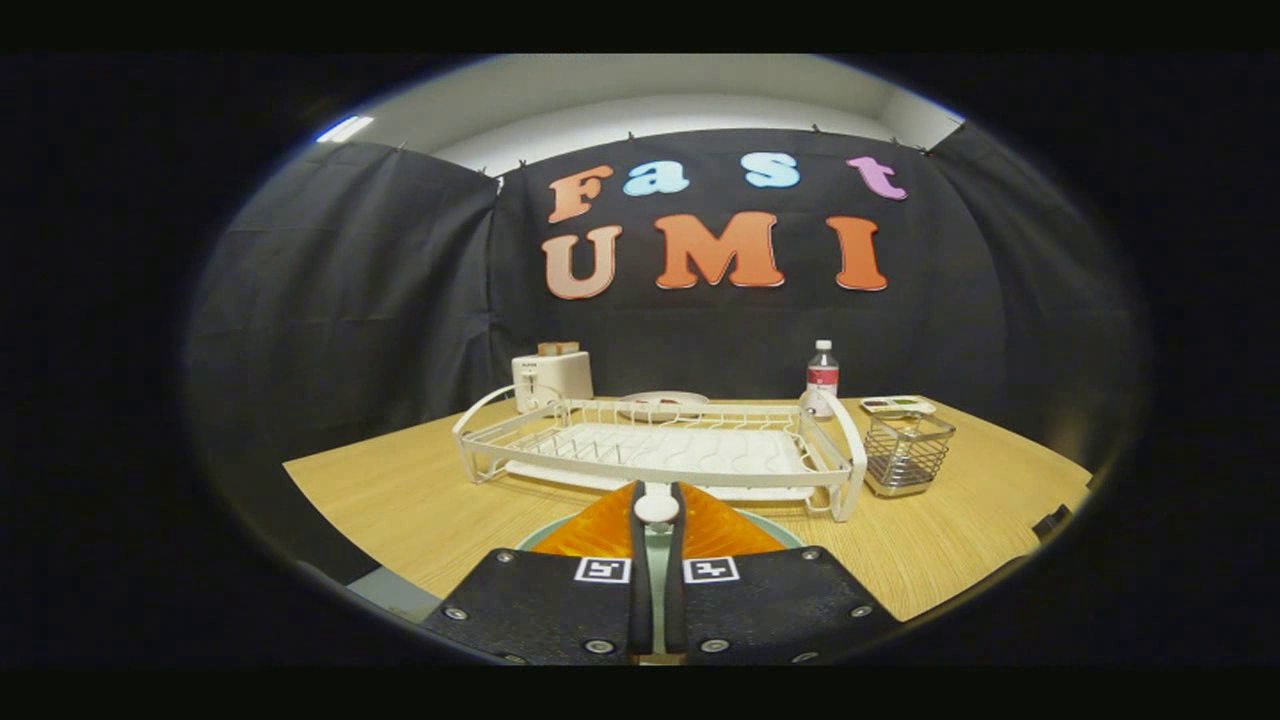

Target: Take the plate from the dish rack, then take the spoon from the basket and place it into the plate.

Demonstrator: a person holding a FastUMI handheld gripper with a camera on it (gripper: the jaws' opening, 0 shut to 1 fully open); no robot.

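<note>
Fingers: the gripper (657,530) has its two orange fingers (590,530) drawn close together, clamped on the spoon, one pad on each side of the handle
Spoon: the spoon (656,508) stands between the fingers, its white rounded end showing at their tips and a pale handle running down the narrow gap between them
Plate: the plate (775,528) lies flat on the bench right under the fingers; only a pale green rim shows on either side of them, the rest hidden by the gripper
Dish rack: the white wire dish rack (660,450) sits on the bench just beyond the fingers, with a white drip tray under its wires and a looped handle at each end
Basket: a small metal wire basket (908,452) stands upright just beside the far end of the rack, apart from the fingers
Bench: the light wooden bench (400,500) carries all of these
Behind the rack: a white toaster (552,378), a clear bottle (822,378) with a white cap, and a small tray (897,404) beyond the basket
</note>
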